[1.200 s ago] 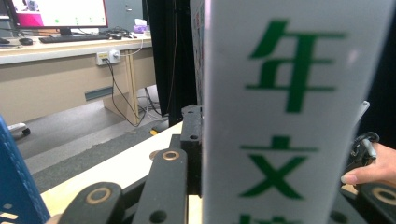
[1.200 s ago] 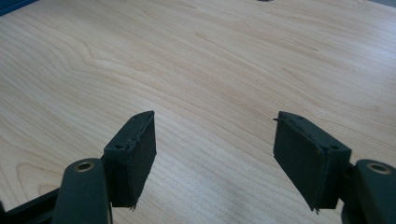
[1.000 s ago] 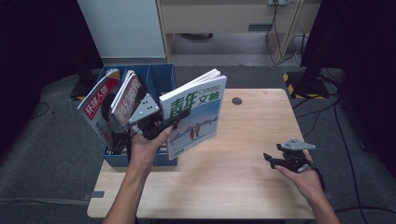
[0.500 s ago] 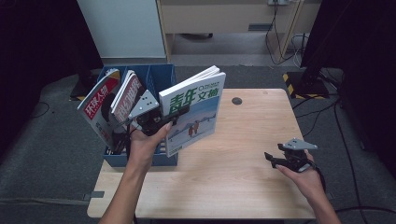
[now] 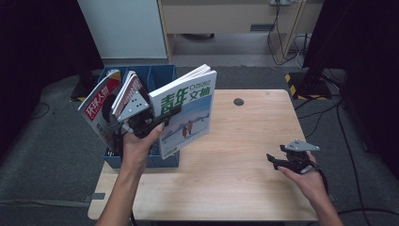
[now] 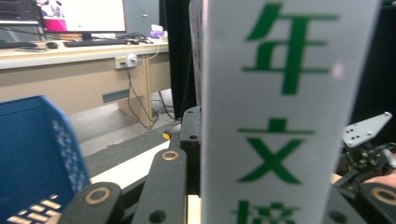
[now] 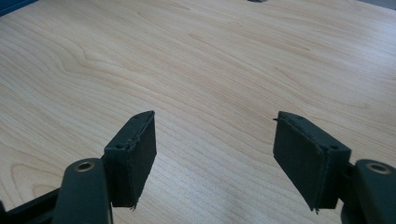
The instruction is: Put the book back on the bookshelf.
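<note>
i have the left gripper (image 5: pixel 157 120) closed on the near edge of the green-titled magazine (image 5: pixel 188 110), which stands upright in the air at centre-left of the high view, its lower corner just over the right end of the blue rack (image 5: pixel 141 157). in the left gripper view the magazine's white cover (image 6: pixel 289 116) runs up the middle of the frame with a black jaw pressed against each side, and the blue rack wall (image 6: pixel 42 149) sits at lower left. the right gripper (image 5: pixel 282 161) rests low over the wooden table (image 5: pixel 226 179) at lower right of the high view; in the right gripper view its jaws stand wide apart with bare wood between them, holding nothing. two more magazines, one with a red cover (image 5: pixel 96 106), lean in the rack at the left of the high view. assessment: the magazine is gripped and clear of the rack's slots, so the pick-up looks done. whether it is bound for the table or for a slot i cannot tell from these views. what remains is to carry it to its place, set it down and let go. the right gripper has no part in the work at this point.
</note>
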Tool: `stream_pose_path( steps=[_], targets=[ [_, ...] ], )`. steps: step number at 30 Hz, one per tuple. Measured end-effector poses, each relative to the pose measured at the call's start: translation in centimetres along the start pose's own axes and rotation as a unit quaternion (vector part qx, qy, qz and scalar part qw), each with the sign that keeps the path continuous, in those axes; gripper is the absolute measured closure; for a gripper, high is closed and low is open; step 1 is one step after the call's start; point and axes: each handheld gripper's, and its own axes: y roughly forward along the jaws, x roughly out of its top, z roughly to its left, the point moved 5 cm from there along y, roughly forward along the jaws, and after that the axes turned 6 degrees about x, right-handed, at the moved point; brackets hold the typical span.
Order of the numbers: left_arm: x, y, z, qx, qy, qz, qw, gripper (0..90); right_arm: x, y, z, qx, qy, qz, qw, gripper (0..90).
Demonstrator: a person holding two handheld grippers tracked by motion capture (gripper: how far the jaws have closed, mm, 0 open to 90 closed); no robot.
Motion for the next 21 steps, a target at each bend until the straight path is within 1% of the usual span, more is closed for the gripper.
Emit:
stream_pose_path(
  steps=[5, 13, 21],
  targets=[
    [0.1, -1.0, 0.8, 0.014, 0.000, 0.000, 0.9999, 73.7, 0.0, 0.0, 0.0, -0.001, -0.002, 0.001, 1.0000, 30.3],
    [0.2, -2.7, 2.1, 0.035, -0.006, -0.004, 0.9994, 73.6, -0.1, 0.0, -0.2, -0.003, 0.001, 0.002, 1.0000, 30.3],
    [0.1, -3.8, 2.9, 0.049, -0.009, -0.008, 0.9988, 73.7, -0.1, 0.1, -0.1, -0.004, -0.001, 0.004, 1.0000, 30.3]
  ],
)
